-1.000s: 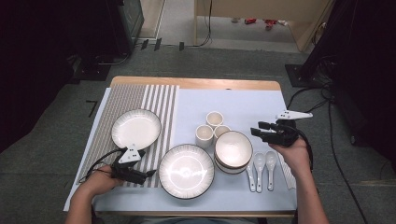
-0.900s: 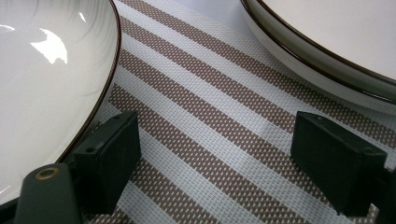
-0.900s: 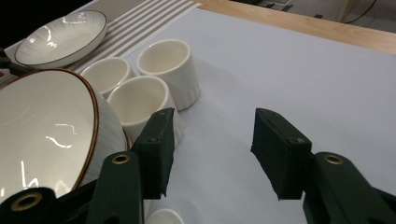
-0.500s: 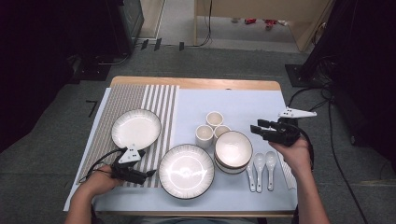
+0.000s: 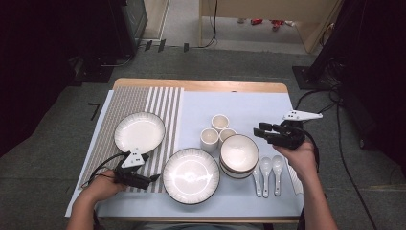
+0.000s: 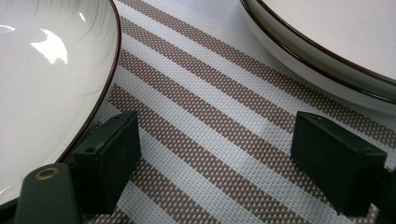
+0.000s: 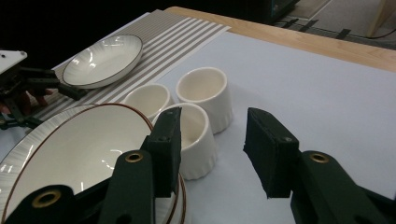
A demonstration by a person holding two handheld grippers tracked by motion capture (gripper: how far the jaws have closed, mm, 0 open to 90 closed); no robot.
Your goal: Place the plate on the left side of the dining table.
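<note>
Stacked bowls [image 5: 238, 155] sit just right of table centre in the high view, with the right gripper [image 5: 261, 133] hovering at their 2 o'clock, its tips over the rim. The top bowl is glossy white inside with a thin brown rim and fine ribbing on the outer wall. The right gripper view brings it close: the bowl [image 7: 70, 154] fills the lower left, and the near jaw stands over its rim. This gripper's [image 7: 212, 135] jaws have just been closing and stand partly apart with nothing between them. Three cream cups [image 7: 205, 95] cluster at 12 o'clock from the bowl. Two white spoons [image 5: 270, 167] lie at the bowls' 4 o'clock in the high view. The left gripper [image 5: 154, 178] rests on the striped mat [image 6: 219, 112]; the left gripper view shows its jaws wide apart, holding nothing, between a large plate [image 6: 42, 70] at 9 o'clock and another plate [image 6: 336, 42] at 2 o'clock.
</note>
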